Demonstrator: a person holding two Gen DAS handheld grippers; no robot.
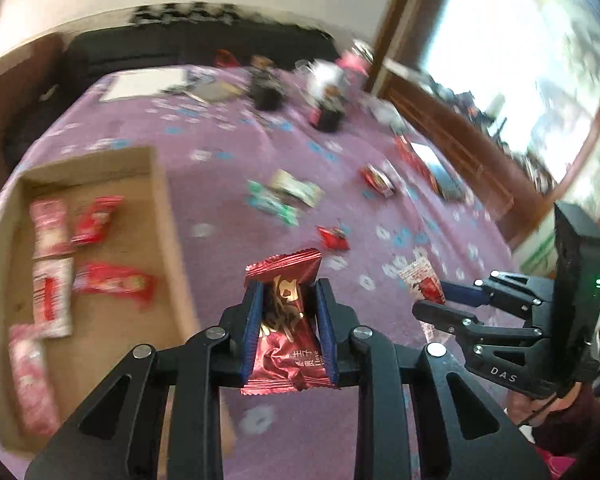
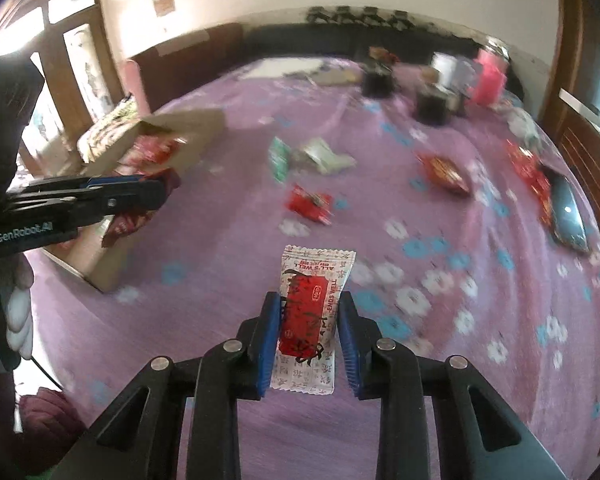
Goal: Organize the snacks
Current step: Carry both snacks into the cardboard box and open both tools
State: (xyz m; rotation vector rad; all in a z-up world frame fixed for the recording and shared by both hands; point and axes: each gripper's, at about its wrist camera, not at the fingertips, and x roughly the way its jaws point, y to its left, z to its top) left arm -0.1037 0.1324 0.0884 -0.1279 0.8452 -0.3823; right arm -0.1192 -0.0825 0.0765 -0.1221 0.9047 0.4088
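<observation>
Roughly midway — cardboard box (image 1: pixel 162 216) already holds several red snacks. Left gripper (image 1: pixel 288 320) clenched on a dark-red foil packet (image 1: pixel 286 320), right gripper (image 2: pixel 308 332) grasping a white-red packet (image 2: pixel 310 316); a few loose snacks (image 1: pixel 286 198) remain on the purple tablecloth (image 1: pixel 228 128).

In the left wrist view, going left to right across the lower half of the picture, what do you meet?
Cardboard box with snack packets inside → dark red packet clamped in the left gripper → white-and-red packet held in the right gripper → person's hand on the right gripper's handle.
</observation>
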